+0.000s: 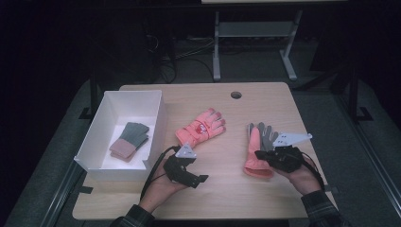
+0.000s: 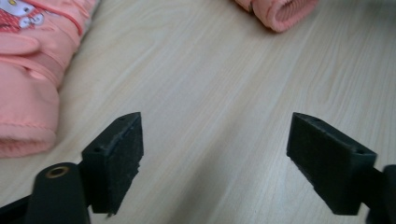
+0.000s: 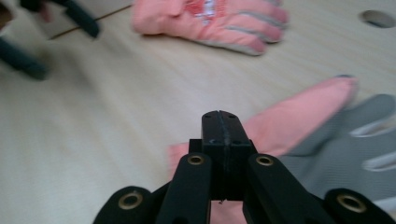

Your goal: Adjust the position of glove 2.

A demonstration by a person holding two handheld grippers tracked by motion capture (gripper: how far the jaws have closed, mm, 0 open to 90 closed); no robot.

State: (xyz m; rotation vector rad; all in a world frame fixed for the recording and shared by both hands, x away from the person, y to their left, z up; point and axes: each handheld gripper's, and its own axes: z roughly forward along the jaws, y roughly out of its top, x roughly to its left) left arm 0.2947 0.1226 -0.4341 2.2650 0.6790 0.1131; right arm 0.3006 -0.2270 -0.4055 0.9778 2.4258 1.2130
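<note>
A pink glove point(image 1: 201, 126) with a cartoon patch lies palm down at mid-table; its cuff point(image 2: 28, 70) fills the left of the left gripper view. My left gripper point(image 1: 201, 179) point(image 2: 215, 154) hovers low over bare wood just right of that cuff, jaws wide open and empty. A second glove point(image 1: 259, 149), pink with a grey palm point(image 3: 345, 135), lies palm up on the right. My right gripper point(image 1: 259, 153) point(image 3: 220, 116) is right above its cuff end, jaws pressed together with nothing visible between them.
A white open box point(image 1: 97, 127) stands at the table's left with a grey-green glove with a pink cuff point(image 1: 130, 140) inside. A round cable hole point(image 1: 236, 94) is near the far edge. Bare wood point(image 1: 227, 189) lies between the two hands.
</note>
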